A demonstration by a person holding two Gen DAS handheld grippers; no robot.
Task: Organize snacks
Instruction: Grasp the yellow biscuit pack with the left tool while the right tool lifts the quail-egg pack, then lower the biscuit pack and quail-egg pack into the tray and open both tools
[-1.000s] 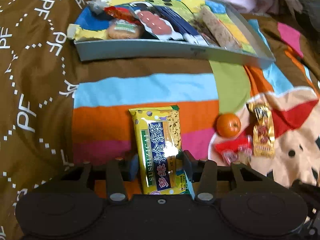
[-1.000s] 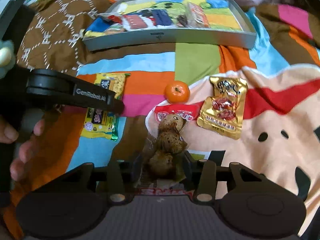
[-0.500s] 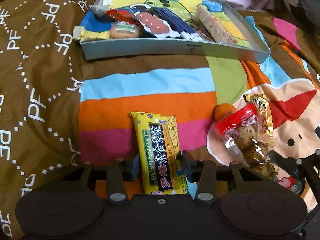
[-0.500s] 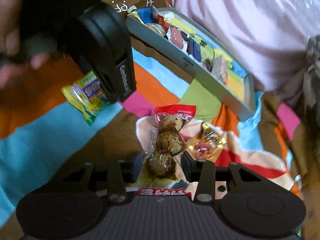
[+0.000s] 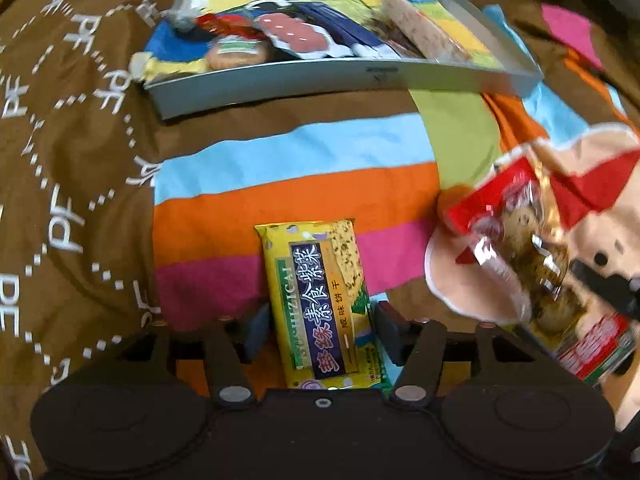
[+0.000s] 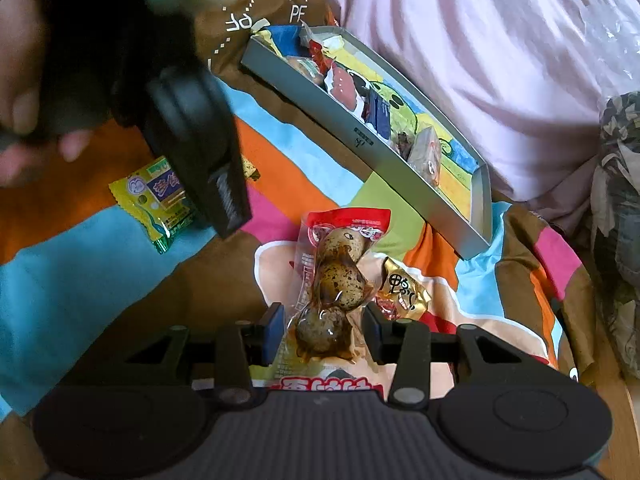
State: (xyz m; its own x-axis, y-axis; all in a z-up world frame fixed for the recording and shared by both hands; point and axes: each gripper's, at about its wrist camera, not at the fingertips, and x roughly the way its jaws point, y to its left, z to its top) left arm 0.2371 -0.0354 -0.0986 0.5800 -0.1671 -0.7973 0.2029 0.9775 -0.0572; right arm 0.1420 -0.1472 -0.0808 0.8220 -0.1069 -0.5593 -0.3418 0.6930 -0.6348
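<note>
Two packets gripped above a striped bedspread (image 5: 300,152).
Left gripper (image 5: 320,328) clamped on yellow cracker packet (image 5: 320,304); right gripper (image 6: 320,330) clamped on quail egg packet (image 6: 332,280), grey tray (image 6: 360,136) beyond.

Bare striped blanket (image 5: 296,152) lies open between the cracker pack (image 5: 324,312) and the tray (image 5: 320,76). The tray's left half is crowded with snacks; its right end shows bare floor.

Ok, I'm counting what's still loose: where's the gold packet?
In the right wrist view, the gold packet lies on the blanket just right of the held egg pack, below the tray's near corner.
</note>
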